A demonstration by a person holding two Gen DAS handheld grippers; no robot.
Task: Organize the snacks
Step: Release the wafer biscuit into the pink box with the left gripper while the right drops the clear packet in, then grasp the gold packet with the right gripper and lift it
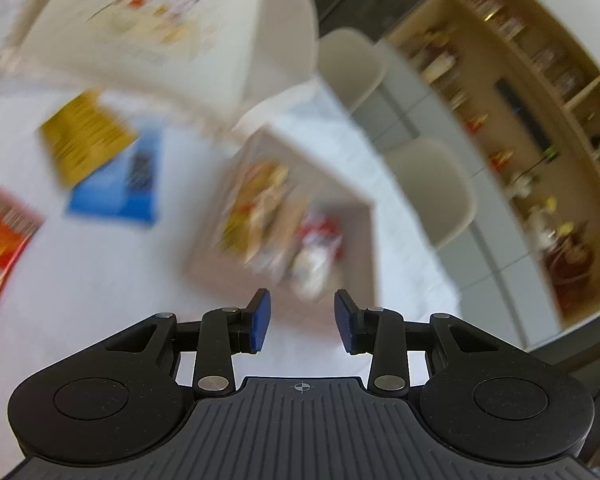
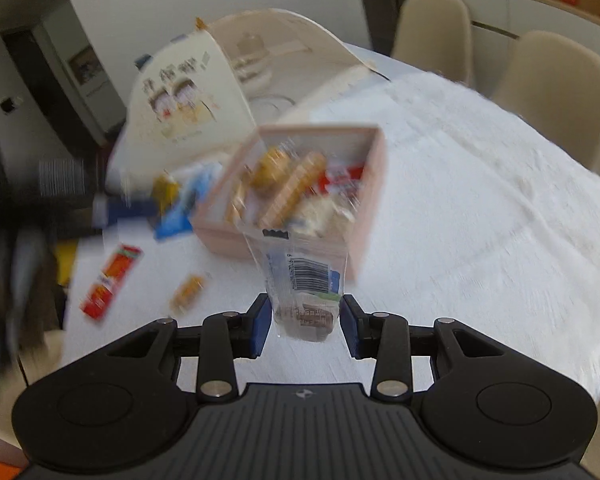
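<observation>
A pink open box (image 2: 370, 208) holding several wrapped snacks stands on the white table; it also shows in the left wrist view (image 1: 356, 248). My right gripper (image 2: 305, 326) is shut on a clear snack packet with a barcode (image 2: 302, 280), held in the air just in front of the box. My left gripper (image 1: 302, 320) is open and empty, above the table near the box's front edge. Loose snacks lie on the table: a yellow packet (image 1: 84, 136), a blue packet (image 1: 120, 184) and a red packet (image 1: 0, 248). Both views are motion-blurred.
A large cream bag with a cartoon print (image 1: 140, 28) stands behind the box, also in the right wrist view (image 2: 184, 96). A red packet (image 2: 112, 280) and a small orange snack (image 2: 188, 292) lie left of the box. Beige chairs (image 2: 556, 92) stand past the table's edge.
</observation>
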